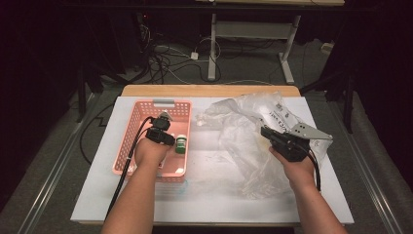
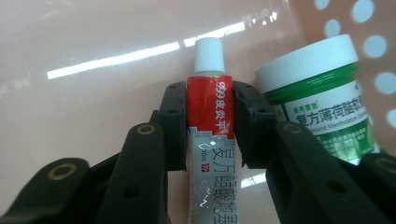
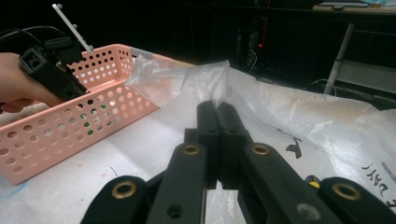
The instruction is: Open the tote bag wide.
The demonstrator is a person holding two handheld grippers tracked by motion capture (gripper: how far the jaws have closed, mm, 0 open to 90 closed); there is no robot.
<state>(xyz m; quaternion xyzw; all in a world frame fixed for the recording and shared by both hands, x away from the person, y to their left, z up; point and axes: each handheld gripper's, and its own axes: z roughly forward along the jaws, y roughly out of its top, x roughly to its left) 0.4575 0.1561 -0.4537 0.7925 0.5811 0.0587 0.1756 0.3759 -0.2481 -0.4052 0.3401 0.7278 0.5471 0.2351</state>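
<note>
Left gripper view shows the left claw (image 2: pixel 210 126) closed on an ointment tube (image 2: pixel 211 140), its pads pressing the red band just below the white cap, with the tube's silver body running down between the jaws. The tube sits inside the pink perforated basket (image 2: pixel 93 46), whose glossy floor fills the background, and a green jar with a white lid (image 2: pixel 320 93) stands just beside the right-hand jaw. From the high view, the left claw (image 1: pixel 163 122) reaches down into the basket (image 1: pixel 127 141) on the white worktop (image 1: pixel 204 195), with the jar (image 1: pixel 180 144) close by.

The right claw (image 3: pixel 218 109) is pinched shut on a fold of the clear plastic bag (image 3: pixel 280 107), holding the film up off the worktop; the high view places that claw (image 1: pixel 267 132) at the bag (image 1: pixel 246 146), to the right of the basket.

Risks, as I judge them: the grip is high on a soft tube, so the long body may swing or slip out when lifted, or the squeeze may dent it. The jar is near enough that a sideways pull could knock it over. The bag is held by one thin pinch; the film could slide free or its mouth sag shut, so the tube would catch on the edge rather than go in.
</note>
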